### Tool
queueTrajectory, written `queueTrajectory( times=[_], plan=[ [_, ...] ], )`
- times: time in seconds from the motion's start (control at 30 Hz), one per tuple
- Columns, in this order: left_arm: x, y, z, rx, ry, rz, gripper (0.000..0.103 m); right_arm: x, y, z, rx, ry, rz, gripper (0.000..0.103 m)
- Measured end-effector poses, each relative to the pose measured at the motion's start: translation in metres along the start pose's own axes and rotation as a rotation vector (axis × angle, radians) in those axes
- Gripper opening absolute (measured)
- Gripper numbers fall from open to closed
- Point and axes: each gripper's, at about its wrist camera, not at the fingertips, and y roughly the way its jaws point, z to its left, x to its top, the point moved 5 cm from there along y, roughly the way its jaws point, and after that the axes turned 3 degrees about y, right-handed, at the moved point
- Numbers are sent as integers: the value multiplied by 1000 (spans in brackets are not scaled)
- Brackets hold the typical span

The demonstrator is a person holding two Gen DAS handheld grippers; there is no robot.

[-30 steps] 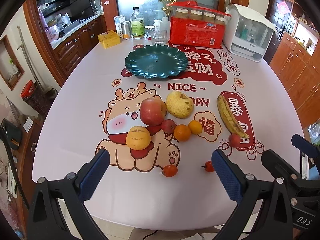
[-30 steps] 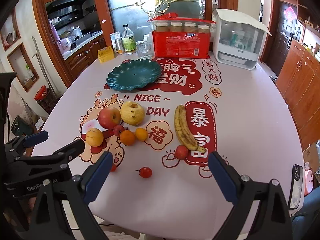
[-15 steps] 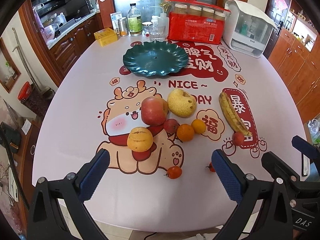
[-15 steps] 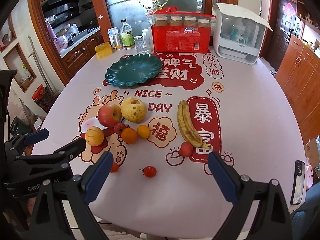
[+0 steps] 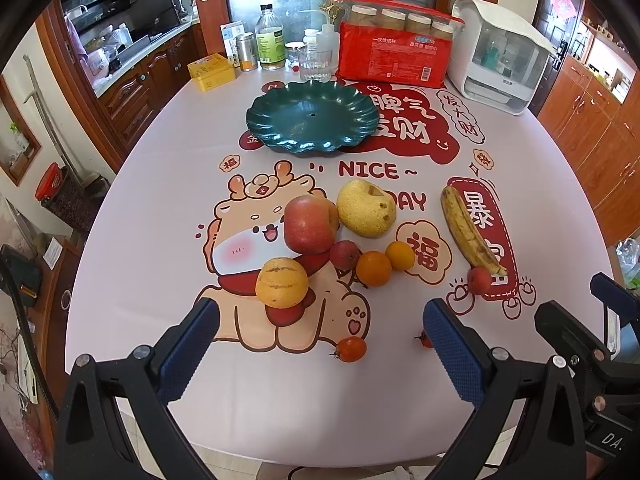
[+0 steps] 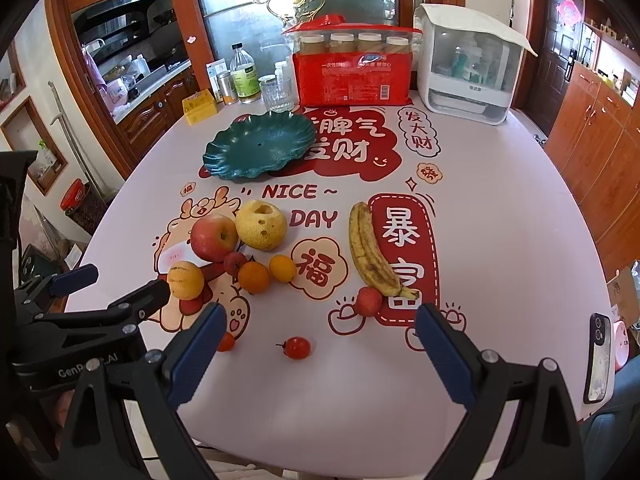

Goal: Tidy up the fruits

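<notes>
Left gripper (image 5: 320, 336), right gripper (image 6: 320, 340) level, jaws wide, above table edge (image 5: 280, 408)

Right claw (image 6: 320, 344) spread wide, cherry tomato (image 6: 297, 347) between fingers

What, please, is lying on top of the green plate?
Nothing: the green plate shows only a bare surface with a small centre hole. Whatever lies under it on the tablecloth is covered.

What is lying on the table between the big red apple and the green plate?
Nothing: between the red apple and the green plate only printed tablecloth shows, clearest in the left wrist view.
</notes>
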Motion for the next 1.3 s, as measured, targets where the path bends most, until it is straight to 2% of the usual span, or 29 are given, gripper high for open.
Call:
queueTrajectory(
  times=[0.67, 0.9, 1.3],
  plan=[
    [-3, 6, 16, 29, -46, 15, 101, 2, 2, 3, 20, -11, -4, 96],
    [-1, 20, 30, 41, -82, 57, 101, 11, 14, 8, 42, -16, 19, 95],
    [-4, 63, 62, 18, -161, 179, 101, 26, 54, 18, 72, -22, 79, 83]
  ],
)
